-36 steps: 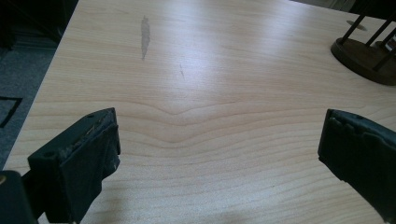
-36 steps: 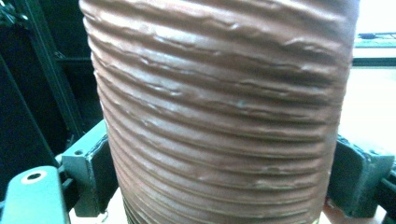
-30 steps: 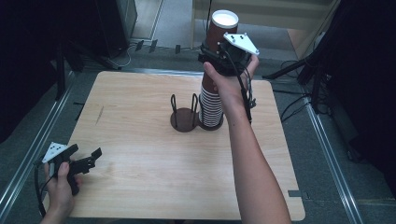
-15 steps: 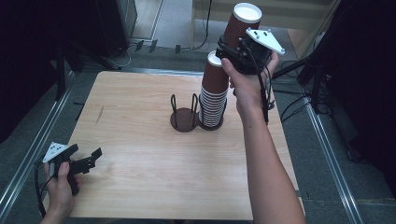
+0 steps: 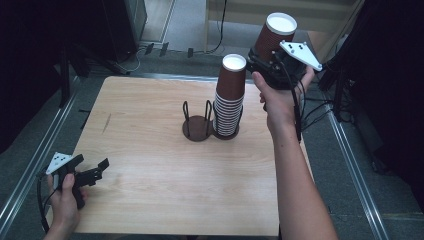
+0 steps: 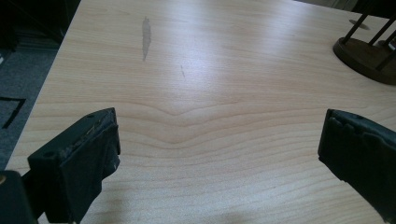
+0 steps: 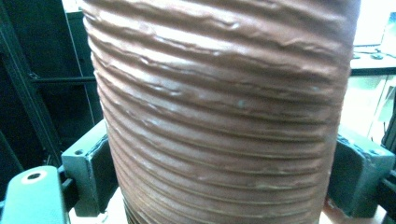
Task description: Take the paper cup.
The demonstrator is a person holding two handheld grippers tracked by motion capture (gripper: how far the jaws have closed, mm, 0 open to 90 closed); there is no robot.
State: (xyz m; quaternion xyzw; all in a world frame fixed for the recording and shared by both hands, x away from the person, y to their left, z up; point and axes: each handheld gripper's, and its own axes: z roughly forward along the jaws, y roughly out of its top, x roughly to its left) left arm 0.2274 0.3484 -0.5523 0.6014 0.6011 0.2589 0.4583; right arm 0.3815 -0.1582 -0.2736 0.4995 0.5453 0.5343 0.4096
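The right tool (image 5: 265, 64) grips a brown cup (image 5: 272, 41) up in the air — just beside the stack (image 5: 229, 97) in the holder (image 5: 206, 126). The left tool (image 5: 92, 175) rests spread wide and empty on the bench (image 5: 150, 150).

Cup (image 7: 224, 112) rim and base cut off (right gripper view); holder (image 6: 369, 51) cropped at edge.

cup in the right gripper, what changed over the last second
The right gripper, shut on a brown cup, lifted it off the stack of cups and carried it up and to the right. The stack, the holder and the open left gripper stayed put.
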